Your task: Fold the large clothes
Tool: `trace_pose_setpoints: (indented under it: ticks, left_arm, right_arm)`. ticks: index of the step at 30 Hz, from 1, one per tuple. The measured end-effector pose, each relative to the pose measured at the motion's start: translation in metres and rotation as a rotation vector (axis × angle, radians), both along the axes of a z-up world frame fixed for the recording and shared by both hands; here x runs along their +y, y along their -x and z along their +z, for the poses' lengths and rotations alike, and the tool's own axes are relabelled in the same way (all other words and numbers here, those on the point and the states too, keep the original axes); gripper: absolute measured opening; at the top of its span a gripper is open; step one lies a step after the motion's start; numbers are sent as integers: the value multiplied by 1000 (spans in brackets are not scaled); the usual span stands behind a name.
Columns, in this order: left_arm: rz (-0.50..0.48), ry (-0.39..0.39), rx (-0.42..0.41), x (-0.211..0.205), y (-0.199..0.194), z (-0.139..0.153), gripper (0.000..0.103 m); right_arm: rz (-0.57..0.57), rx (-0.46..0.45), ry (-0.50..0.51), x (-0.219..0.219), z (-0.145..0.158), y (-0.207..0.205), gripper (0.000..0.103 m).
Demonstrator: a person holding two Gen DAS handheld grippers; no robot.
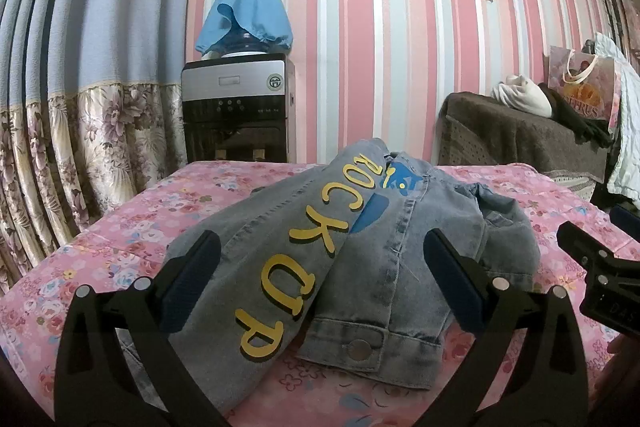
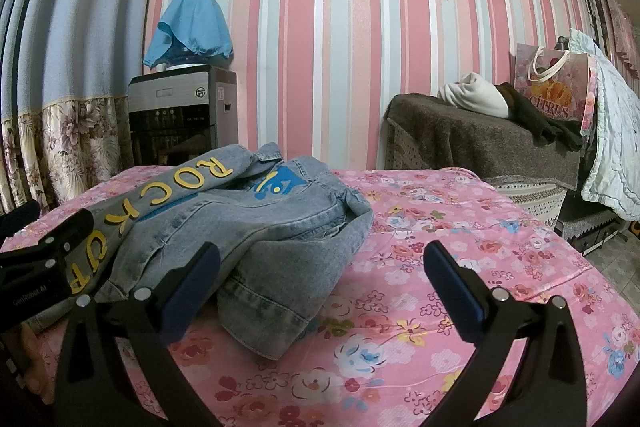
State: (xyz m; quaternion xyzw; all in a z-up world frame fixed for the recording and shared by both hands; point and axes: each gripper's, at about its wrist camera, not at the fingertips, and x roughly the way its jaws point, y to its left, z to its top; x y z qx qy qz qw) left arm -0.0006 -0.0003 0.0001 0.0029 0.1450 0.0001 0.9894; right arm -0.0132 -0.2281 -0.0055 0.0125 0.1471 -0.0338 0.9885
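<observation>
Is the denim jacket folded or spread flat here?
Folded, loosely. The denim jacket lies in a compact bundle on the pink floral cloth, a panel lapped over its front, sleeve tucked across.

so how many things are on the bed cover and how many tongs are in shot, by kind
denim jacket: 1, lying on the pink floral cover
tongs: 2, left tongs and right tongs, both open and holding nothing
total: 3
</observation>
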Motion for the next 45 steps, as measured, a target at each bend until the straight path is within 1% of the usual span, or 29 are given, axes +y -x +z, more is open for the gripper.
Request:
trace_pose_setpoints:
  ticks: [13, 14, 17, 45]
  left_arm:
    - [-3, -1, 4, 0, 0, 0, 100]
    - [-3, -2, 4, -5, -2, -6, 100]
    - [-3, -1, 5, -6, -2, -7, 100]
    - [-4, -3, 10, -4, -3, -6, 100]
  right_arm:
    - [0, 0, 1, 0, 0, 0, 101]
    - [0, 0, 1, 0, 0, 0, 101]
    - [0, 0, 0, 0, 0, 0, 101]
    - [0, -3, 1, 2, 1, 1, 101]
